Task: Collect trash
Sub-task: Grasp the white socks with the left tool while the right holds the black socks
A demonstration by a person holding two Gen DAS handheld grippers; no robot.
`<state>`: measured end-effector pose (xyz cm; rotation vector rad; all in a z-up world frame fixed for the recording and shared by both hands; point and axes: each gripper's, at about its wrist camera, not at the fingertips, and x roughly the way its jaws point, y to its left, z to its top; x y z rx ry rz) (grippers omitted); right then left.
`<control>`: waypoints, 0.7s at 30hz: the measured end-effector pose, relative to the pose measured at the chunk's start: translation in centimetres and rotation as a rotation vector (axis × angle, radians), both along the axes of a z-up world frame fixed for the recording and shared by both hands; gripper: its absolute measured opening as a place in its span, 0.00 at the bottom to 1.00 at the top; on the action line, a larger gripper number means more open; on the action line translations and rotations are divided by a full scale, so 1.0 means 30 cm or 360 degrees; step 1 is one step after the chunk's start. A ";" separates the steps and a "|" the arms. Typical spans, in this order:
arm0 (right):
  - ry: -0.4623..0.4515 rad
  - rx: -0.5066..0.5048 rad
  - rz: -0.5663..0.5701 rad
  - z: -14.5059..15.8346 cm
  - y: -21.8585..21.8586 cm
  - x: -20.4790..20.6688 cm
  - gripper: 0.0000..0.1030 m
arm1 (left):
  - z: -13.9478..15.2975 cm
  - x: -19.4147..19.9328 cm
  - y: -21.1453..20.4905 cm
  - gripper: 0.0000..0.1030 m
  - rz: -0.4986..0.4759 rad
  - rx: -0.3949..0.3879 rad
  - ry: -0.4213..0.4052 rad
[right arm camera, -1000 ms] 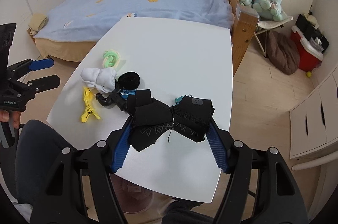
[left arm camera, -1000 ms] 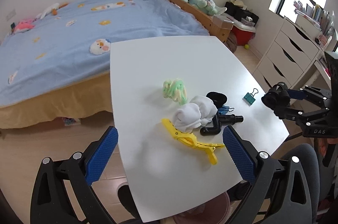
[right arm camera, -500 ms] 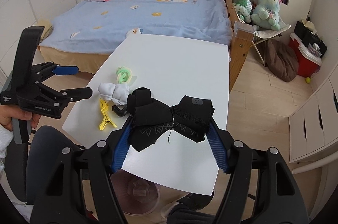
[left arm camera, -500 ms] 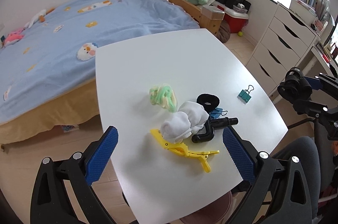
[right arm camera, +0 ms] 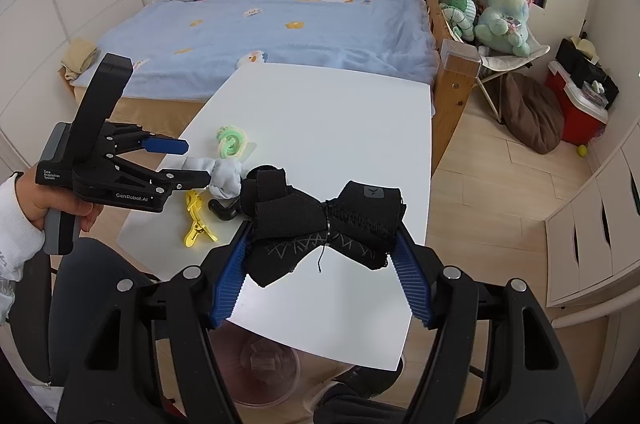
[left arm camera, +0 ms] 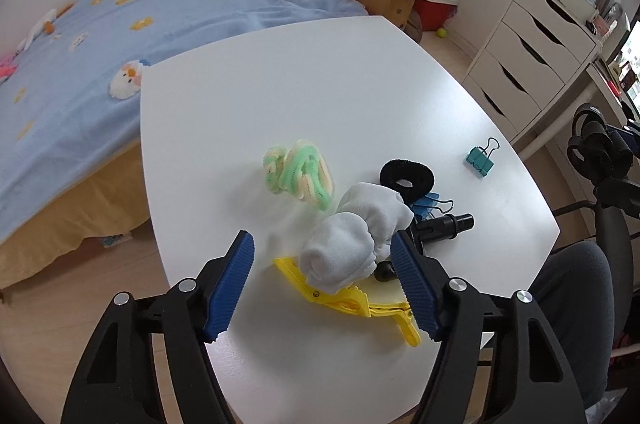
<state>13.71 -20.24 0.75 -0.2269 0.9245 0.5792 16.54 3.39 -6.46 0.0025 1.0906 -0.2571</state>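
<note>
My left gripper (left arm camera: 322,264) is open, its blue pads on either side of a rolled white sock (left arm camera: 354,228) on the white table (left arm camera: 320,95). In the right wrist view the left gripper (right arm camera: 192,161) reaches the white sock (right arm camera: 226,177) from the left. My right gripper (right arm camera: 324,252) is shut on a bundle of black socks (right arm camera: 324,220), held above the table's near edge. A yellow hair clip (left arm camera: 360,298), a black tool (left arm camera: 440,226) and a green-yellow scrunchie (left arm camera: 300,169) lie around the white sock.
A black scrunchie (left arm camera: 406,175), a blue binder clip (left arm camera: 430,201) and a teal binder clip (left arm camera: 482,159) lie on the table. A clear bin (right arm camera: 266,368) stands under the near edge. A blue bed (right arm camera: 280,19) is behind, white drawers (left arm camera: 532,51) on the right.
My left gripper moved forward and down to the white sock and its jaws narrowed around it. My right gripper pulled back from the table with the black socks.
</note>
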 end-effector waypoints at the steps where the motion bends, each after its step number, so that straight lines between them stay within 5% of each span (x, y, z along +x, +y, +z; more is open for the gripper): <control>1: 0.0001 -0.0002 0.0002 -0.002 0.003 0.002 0.65 | -0.003 0.001 0.001 0.61 -0.0003 -0.0005 0.0008; 10: 0.0013 -0.0001 0.0019 -0.015 0.022 0.011 0.65 | -0.018 -0.003 -0.002 0.32 -0.0039 -0.0050 0.0040; 21: -0.0002 0.0012 0.0025 -0.008 0.027 0.001 0.65 | 0.066 -0.036 -0.005 0.23 -0.0015 -0.0063 -0.0067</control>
